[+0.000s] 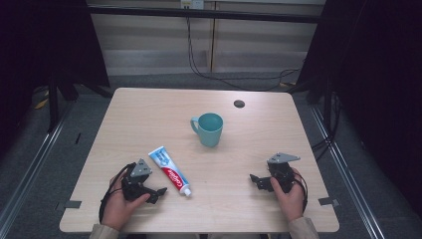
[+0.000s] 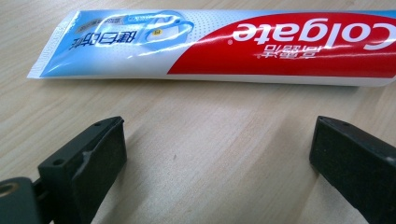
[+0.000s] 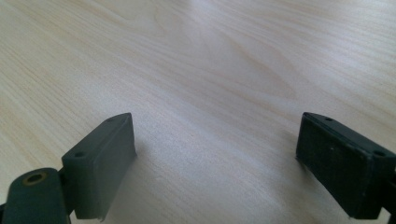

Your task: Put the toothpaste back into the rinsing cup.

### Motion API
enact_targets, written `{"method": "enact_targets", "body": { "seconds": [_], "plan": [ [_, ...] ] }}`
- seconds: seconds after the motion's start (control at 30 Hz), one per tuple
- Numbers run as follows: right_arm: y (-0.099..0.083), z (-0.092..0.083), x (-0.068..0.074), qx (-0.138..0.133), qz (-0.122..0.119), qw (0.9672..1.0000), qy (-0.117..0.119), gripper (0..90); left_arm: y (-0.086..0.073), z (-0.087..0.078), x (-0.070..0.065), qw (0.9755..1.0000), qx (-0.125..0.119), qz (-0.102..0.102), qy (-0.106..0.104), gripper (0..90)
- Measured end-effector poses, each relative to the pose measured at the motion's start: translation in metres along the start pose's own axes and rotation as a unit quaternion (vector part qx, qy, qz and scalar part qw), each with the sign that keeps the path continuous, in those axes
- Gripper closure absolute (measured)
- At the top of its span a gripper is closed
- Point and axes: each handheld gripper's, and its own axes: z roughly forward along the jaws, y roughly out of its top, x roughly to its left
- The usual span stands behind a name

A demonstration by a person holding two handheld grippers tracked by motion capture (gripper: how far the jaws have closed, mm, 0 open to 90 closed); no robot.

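A red, white and blue toothpaste tube (image 1: 170, 171) lies flat on the wooden table (image 1: 149, 114), cap end toward the front edge. A teal mug (image 1: 209, 128) stands upright near the table's middle, handle to the left. My left gripper (image 1: 158, 193) rests low at the front left, just left of the tube, jaws wide open. In the left gripper view the tube (image 2: 224, 44) lies crosswise beyond the open left gripper (image 2: 217, 154), apart from the pads. My right gripper (image 1: 257, 180) sits at the front right, open over bare wood, as does the right gripper (image 3: 215, 158) in its own view.
A small dark round grommet (image 1: 239, 104) sits in the tabletop at the back right. Cables (image 1: 234, 74) hang behind the table's far edge. Dark curtains flank both sides. Bare wood lies between the tube and the right gripper.
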Motion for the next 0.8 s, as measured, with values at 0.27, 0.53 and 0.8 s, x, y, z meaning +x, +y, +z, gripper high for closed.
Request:
{"method": "enact_targets", "body": {
  "seconds": [0.27,0.53,0.8],
  "plan": [
    [0.0,0.0,0.0,0.0,-0.001,1.0,0.0,11.2,0.001,0.002,0.0,0.9999,0.005,0.01,-0.01,0.0],
    [0.0,0.0,0.0,0.0,0.0,1.0,0.001,11.2,0.008,-0.004,0.0,0.9994,0.034,0.007,-0.005,9.4],
    [0.0,0.0,0.0,0.0,-0.001,1.0,0.001,11.2,0.02,-0.009,0.006,0.9961,0.074,-0.044,-0.019,26.0]
  ]
}}
